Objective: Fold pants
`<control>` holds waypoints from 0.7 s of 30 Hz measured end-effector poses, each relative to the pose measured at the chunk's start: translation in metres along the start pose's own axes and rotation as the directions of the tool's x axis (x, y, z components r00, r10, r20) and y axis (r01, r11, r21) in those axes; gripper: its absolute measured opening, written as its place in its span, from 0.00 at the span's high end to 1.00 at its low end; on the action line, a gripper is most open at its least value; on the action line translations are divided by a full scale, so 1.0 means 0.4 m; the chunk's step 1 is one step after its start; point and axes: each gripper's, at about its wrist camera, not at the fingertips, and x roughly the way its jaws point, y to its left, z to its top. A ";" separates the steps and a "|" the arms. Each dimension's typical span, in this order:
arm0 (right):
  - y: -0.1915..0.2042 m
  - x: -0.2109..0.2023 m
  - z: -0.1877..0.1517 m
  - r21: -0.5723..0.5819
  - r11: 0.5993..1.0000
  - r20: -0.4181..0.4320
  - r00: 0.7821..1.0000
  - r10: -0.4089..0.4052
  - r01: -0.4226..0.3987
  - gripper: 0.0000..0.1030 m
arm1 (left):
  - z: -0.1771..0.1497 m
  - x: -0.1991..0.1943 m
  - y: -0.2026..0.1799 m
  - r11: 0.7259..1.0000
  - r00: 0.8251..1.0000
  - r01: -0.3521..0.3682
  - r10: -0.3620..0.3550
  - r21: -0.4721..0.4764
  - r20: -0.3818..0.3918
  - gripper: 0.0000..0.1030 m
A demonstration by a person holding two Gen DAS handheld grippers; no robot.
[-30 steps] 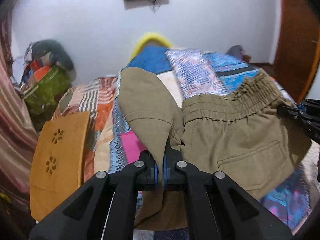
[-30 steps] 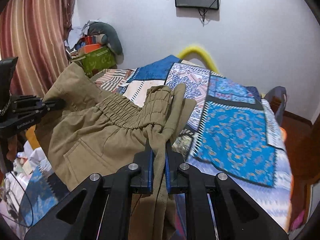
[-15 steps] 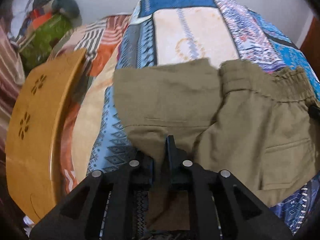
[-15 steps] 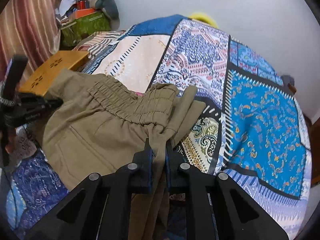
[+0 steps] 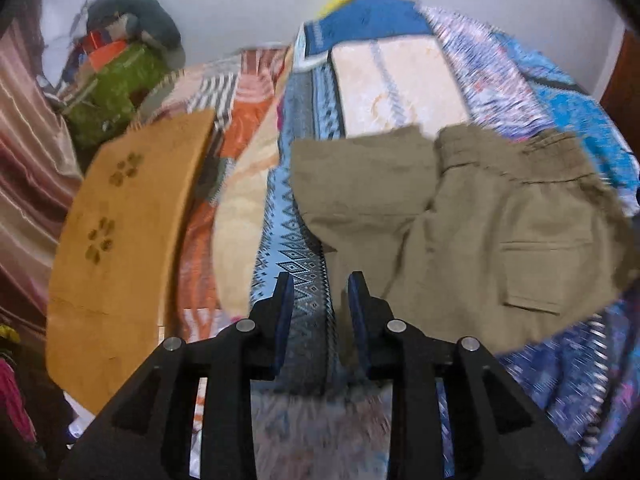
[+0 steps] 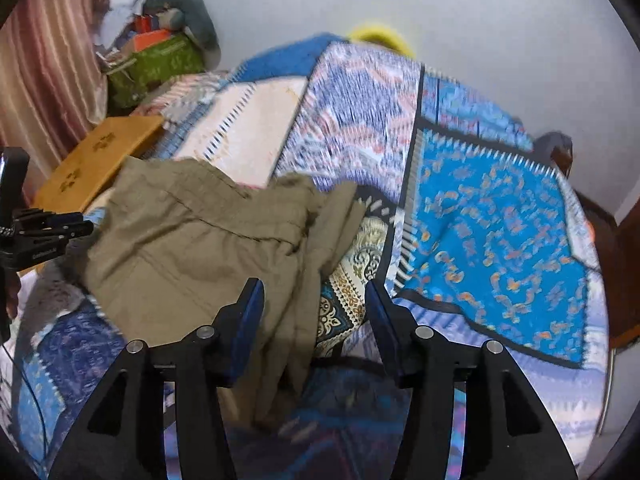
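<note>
While pants (image 5: pixel 472 232) lie on bedspread (image 6: pixel 492 220) | left tongs (image 5: pixel 320 292) opening, unclamped | right tongs (image 6: pixel 314 300) opening, cloth between

The pants (image 5: pixel 480 232) lie on the bed (image 5: pixel 400 72), ahead and right of the left tool (image 5: pixel 320 292), whose jaws are opening with nothing between them. A wooden board (image 5: pixel 120 232) lies to its left, a box (image 5: pixel 116 88) behind that.

The left gripper (image 5: pixel 320 292) points steeply downward, its jaws opening. The right gripper (image 6: pixel 314 296) also tilts down, jaws opening wider.
</note>
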 end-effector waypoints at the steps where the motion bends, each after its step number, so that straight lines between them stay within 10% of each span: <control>1: 0.006 -0.034 0.005 -0.007 1.000 0.028 1.000 0.005 -0.005 0.53 | 0.000 -0.033 -0.002 1.000 1.000 0.009 -0.009 -0.003 0.019 0.73; 10: 0.079 -0.375 0.025 -0.051 0.996 0.278 0.956 0.091 -0.079 0.53 | -0.016 -0.475 -0.072 0.994 0.949 0.113 -0.112 0.014 0.294 0.66; 21: 0.225 -0.816 -0.094 -0.140 0.986 0.547 0.823 0.156 -0.094 0.53 | -0.189 -0.974 -0.157 0.980 0.784 0.188 -0.189 0.064 0.592 0.65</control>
